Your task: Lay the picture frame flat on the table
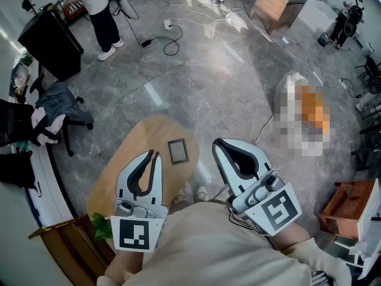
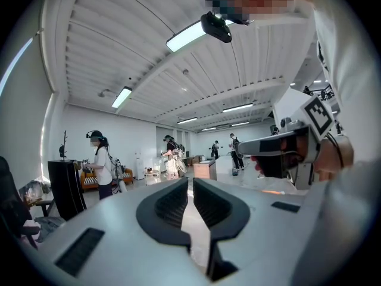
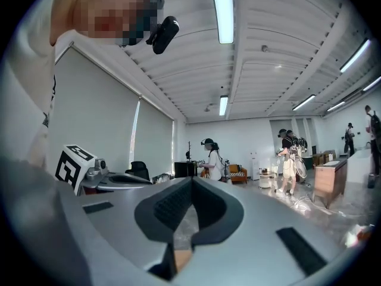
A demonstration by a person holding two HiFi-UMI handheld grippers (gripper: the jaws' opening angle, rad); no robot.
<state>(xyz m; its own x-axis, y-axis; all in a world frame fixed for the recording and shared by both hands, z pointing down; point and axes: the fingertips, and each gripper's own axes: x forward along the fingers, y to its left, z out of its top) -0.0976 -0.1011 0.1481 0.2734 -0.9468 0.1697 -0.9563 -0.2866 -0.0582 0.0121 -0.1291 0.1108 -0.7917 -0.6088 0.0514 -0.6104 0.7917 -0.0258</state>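
Closest in, the left tool [image 1: 153,154] is held low over the near edge of the bench [image 1: 138,137]. Its jaws stand only a sliver apart at the tips, and nothing is between them. The right tool [image 1: 218,143] is level with it and off the bench's right edge, over the floor [image 1: 208,82]. Its jaw tips are pressed together and hold nothing. Each tool's marker cube sits close against the person's torso. The frame [image 1: 178,151] lies flat, face up, on the round wooden bench in the gap between the two tools. It is just right of the left tool's tips, left of the right tool's tips, and touches neither. Beyond the left tool, a chair [image 1: 62,109] draped with clothes stands beside a black cabinet [image 1: 50,43]. Farther on, a person [image 1: 101,11] stands on the grey floor. Far beyond the right tool is a wooden box [image 1: 272,5].
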